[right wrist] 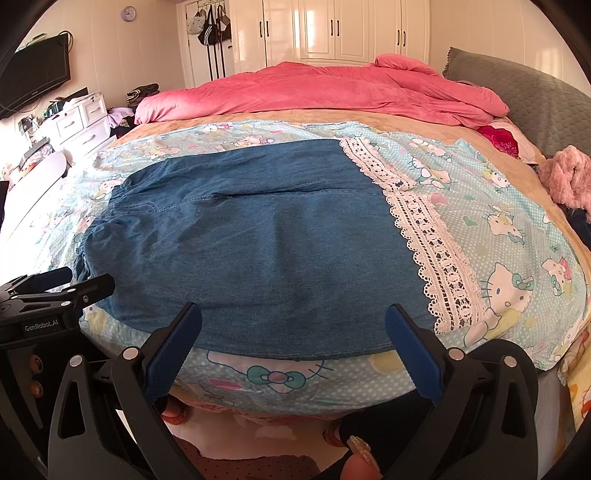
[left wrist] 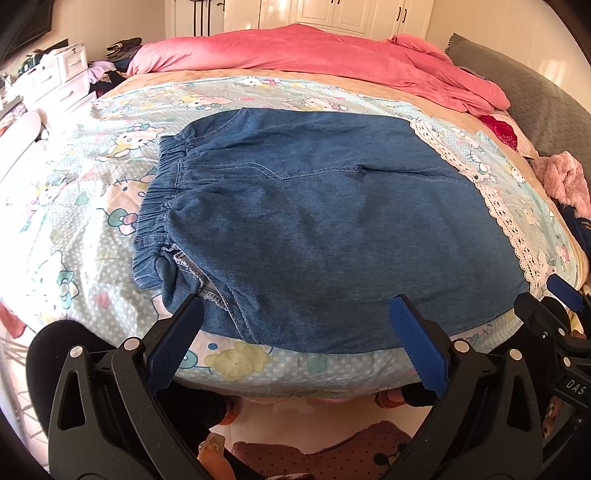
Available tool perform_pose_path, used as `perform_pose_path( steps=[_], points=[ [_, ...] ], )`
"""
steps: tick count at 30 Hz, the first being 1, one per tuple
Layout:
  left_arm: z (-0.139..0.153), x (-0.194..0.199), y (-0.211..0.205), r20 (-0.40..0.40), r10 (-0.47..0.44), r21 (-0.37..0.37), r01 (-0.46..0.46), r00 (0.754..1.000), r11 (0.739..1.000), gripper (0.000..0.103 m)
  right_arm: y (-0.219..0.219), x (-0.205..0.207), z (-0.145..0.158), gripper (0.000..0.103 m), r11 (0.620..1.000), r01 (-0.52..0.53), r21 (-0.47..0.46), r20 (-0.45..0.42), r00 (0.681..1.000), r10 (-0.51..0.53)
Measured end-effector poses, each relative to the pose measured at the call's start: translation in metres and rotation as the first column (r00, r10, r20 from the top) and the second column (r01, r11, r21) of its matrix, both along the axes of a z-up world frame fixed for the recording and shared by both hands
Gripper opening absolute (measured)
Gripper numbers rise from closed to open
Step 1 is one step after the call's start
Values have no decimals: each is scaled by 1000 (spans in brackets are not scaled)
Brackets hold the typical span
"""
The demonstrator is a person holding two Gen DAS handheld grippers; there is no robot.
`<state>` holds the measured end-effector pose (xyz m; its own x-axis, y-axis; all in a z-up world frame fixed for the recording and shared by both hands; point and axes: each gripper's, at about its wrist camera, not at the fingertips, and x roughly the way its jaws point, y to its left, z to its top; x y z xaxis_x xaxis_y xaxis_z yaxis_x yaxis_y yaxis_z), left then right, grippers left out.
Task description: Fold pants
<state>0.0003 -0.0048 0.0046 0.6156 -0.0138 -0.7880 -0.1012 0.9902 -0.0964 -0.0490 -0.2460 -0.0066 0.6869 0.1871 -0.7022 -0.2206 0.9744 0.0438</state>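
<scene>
Seemingly between folds, the denim pants lay flat mid-bed, waistband at nine o'clock. Both the left gripper and right gripper hovered spread apart, empty, at six o'clock; pinching the near edge came next.

A home bedroom: bed, wardrobe, dresser.

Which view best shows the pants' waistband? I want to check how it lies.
The left wrist view: the gathered waistband lies close and sharp at the pants' left end. In the right wrist view it sits far left, small and partly hidden by folds.
</scene>
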Motion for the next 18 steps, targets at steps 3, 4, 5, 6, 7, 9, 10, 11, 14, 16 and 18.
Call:
perform_pose_path(
  steps=[3,4,5,6,7,9,10,11,14,16,18],
  points=[
    [2,0,-2,2,-3,0,3,1000,1000,95,0,0,0,99,1000,1,-2,1,1000,-1],
    [-1,-1,-1,3,-3,0,3,1000,1000,95,0,0,0,99,1000,1,-2,0,1000,-1],
    [-1,-1,-1,4,-5,0,5,1000,1000,95,0,0,0,99,1000,1,-1,0,1000,-1],
    [-1,-1,-1,4,-6,1,6,1000,1000,95,0,0,0,99,1000,1,-2,1,1000,-1],
    [-1,-1,-1,4,-6,1,6,1000,1000,95,0,0,1,99,1000,0,-2,1,1000,0],
    [-1,-1,-2,4,-7,2,7,1000,1000,95,0,0,1,99,1000,-1,-4,1,1000,1],
    [-1,-1,-2,3,-7,3,7,1000,1000,95,0,0,1,99,1000,-2,-5,1,1000,2],
    [-1,0,-2,3,-7,2,7,1000,1000,95,0,0,1,99,1000,-2,-5,1,1000,2],
    [-1,0,-2,4,-8,3,8,1000,1000,95,1,0,1,99,1000,-2,-5,2,1000,2],
    [-2,0,-1,5,-9,3,9,1000,1000,95,1,0,1,99,1000,-1,-8,2,1000,1],
    [-2,0,-2,4,-9,4,9,1000,1000,95,1,0,1,99,1000,-1,-7,3,1000,1]
  ],
)
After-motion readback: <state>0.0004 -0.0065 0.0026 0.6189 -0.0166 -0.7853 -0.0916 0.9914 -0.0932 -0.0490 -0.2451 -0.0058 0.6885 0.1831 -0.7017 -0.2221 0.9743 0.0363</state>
